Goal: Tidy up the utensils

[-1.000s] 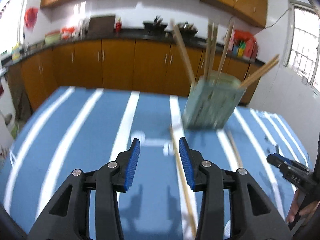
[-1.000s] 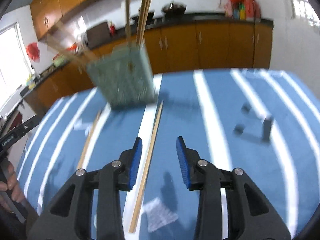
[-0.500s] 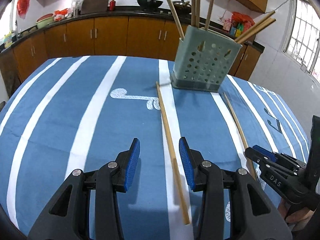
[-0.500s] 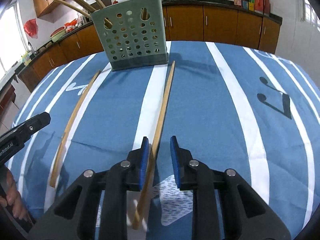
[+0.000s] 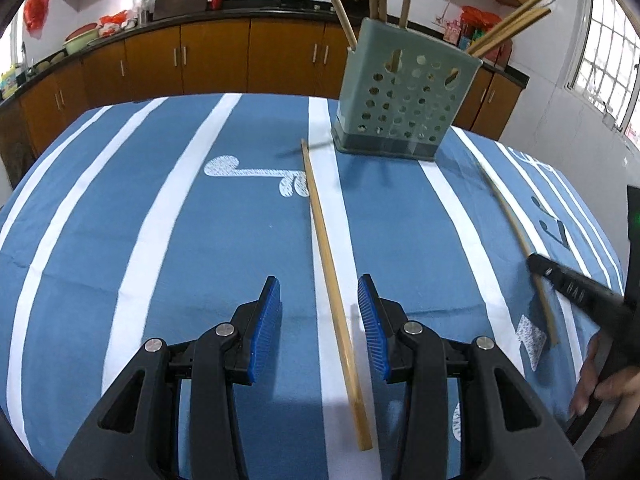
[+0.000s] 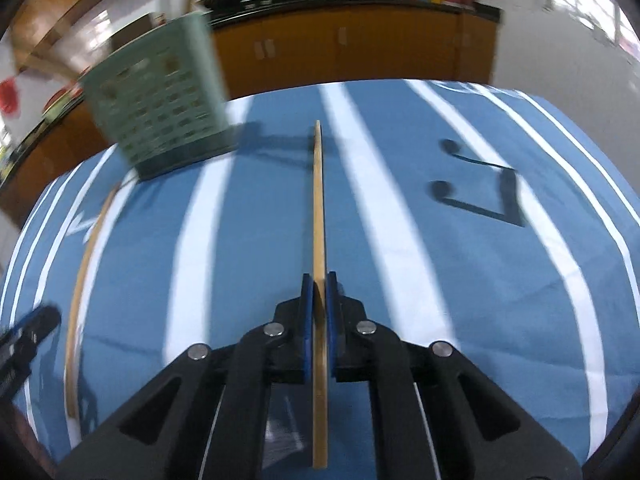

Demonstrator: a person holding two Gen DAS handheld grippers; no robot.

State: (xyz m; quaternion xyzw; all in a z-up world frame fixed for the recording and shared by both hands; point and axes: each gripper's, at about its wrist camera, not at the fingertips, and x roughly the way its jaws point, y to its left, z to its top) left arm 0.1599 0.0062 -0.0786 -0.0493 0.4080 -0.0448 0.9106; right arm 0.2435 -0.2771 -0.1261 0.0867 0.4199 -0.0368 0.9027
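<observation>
A pale green perforated holder with several chopsticks in it stands at the table's far side, blurred in the right wrist view. My left gripper is open, low over the cloth, and a loose chopstick lies lengthwise between its blue pads without touching them. The jaws of my right gripper are closing tight on a second chopstick, pads pressing its near part. The left wrist view shows that right gripper on the same stick.
A blue tablecloth with white stripes covers the table. Wooden cabinets and a cluttered counter run behind it. A hand holds the right gripper at the right edge. The left gripper and its chopstick show at the left.
The right gripper's jaws closed from apart onto the chopstick, which now lines up with them. The left gripper sank lower over its chopstick and stayed open.
</observation>
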